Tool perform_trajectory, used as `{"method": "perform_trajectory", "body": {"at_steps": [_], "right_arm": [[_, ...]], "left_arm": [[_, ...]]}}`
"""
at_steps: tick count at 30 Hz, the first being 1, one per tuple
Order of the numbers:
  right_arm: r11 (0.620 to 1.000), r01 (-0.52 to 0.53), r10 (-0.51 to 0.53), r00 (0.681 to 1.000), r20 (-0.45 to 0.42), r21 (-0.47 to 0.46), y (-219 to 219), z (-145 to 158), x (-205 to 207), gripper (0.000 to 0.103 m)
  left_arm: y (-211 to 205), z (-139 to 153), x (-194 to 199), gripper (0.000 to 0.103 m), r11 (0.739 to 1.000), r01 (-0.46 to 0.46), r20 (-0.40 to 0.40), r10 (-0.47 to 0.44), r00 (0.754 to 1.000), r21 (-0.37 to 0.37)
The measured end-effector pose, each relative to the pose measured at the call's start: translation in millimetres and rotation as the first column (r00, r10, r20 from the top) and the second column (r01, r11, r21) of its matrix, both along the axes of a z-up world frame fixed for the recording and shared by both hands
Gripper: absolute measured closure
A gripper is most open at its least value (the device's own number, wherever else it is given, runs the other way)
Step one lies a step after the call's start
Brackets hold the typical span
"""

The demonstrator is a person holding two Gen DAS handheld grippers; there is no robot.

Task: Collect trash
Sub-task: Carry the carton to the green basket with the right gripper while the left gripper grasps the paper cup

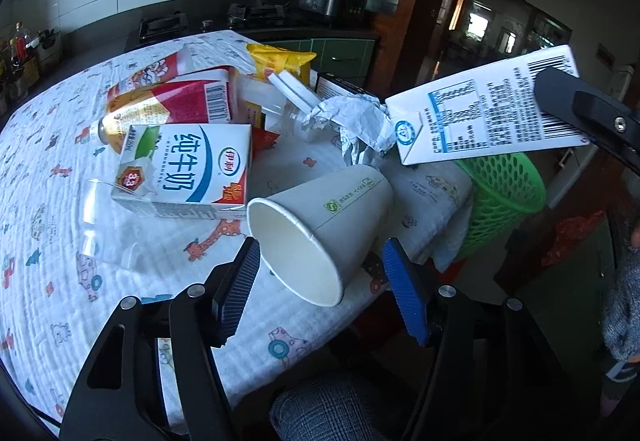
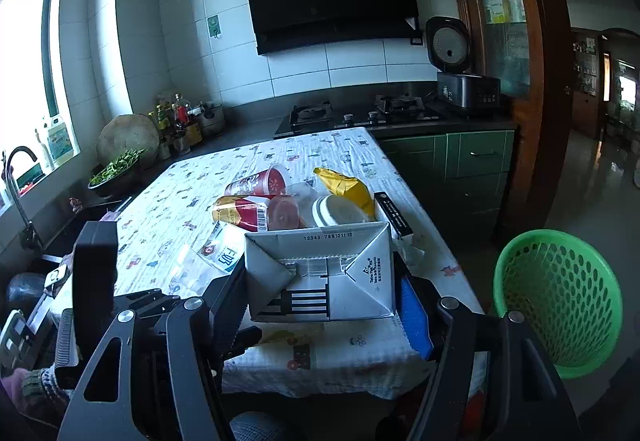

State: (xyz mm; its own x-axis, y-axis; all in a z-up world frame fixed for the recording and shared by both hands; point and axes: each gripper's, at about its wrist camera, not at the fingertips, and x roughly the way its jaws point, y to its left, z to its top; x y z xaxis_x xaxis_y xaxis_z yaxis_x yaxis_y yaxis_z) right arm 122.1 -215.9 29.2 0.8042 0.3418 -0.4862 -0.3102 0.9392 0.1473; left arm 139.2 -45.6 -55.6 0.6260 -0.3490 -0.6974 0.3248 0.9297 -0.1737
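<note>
My left gripper (image 1: pixel 320 273) is open, its blue pads either side of the rim of a white paper cup (image 1: pixel 320 229) lying on its side on the table. My right gripper (image 2: pixel 320 297) is shut on a white milk carton (image 2: pixel 320 273), held in the air over the table's near edge. In the left wrist view the same carton (image 1: pixel 480 113) hangs above the green mesh basket (image 1: pixel 504 197). The basket (image 2: pixel 560 297) stands on the floor to the right of the table. More trash lies on the table: a milk carton (image 1: pixel 184 173), a red box (image 1: pixel 188 101), crumpled foil (image 1: pixel 356 121).
The table (image 1: pixel 40 201) wears a white cloth with animal prints. A yellow snack bag (image 2: pixel 348 187), a red cup (image 2: pixel 260 181) and a clear plastic cup (image 1: pixel 96 225) lie on it. Behind are the stove (image 2: pixel 360 113) and a rice cooker (image 2: pixel 464 81). A sink (image 2: pixel 24 201) is at the left.
</note>
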Motion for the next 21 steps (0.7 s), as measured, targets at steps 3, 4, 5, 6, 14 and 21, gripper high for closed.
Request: {"method": "perform_trajectory", "body": {"at_steps": [3, 4, 5, 6, 14, 21], "right_arm": [[1.000, 0.027, -0.027, 1.000, 0.004, 0.000, -12, 1, -7, 0.039], [0.999, 0.037, -0.037, 0.999, 0.005, -0.001, -16, 1, -9, 0.039], [0.999, 0.050, -0.050, 0.999, 0.005, -0.006, -20, 0, -10, 0.039], [0.998, 0.060, -0.060, 0.998, 0.005, -0.011, -23, 0, -10, 0.039], [0.984, 0.172, -0.173, 0.985, -0.016, -0.041, -60, -14, -4, 0.039], [0.954, 0.293, -0.296, 0.954, -0.039, -0.068, -98, -31, 13, 0.039]], "left_arm": [[-5, -5, 7, 0.051, 1.000, 0.013, -0.015, -0.013, 1.000, -0.009], [-7, -5, 8, 0.054, 1.000, 0.019, -0.020, -0.019, 1.000, -0.021], [-8, -6, 9, 0.061, 0.999, 0.026, -0.025, -0.027, 0.999, -0.037], [-8, -6, 9, 0.067, 0.998, 0.030, -0.032, -0.031, 0.999, -0.047], [-10, -2, 4, 0.100, 0.998, 0.032, -0.036, -0.034, 0.999, -0.049], [-12, 22, -8, 0.101, 0.996, 0.077, 0.009, -0.076, 0.997, -0.035]]}}
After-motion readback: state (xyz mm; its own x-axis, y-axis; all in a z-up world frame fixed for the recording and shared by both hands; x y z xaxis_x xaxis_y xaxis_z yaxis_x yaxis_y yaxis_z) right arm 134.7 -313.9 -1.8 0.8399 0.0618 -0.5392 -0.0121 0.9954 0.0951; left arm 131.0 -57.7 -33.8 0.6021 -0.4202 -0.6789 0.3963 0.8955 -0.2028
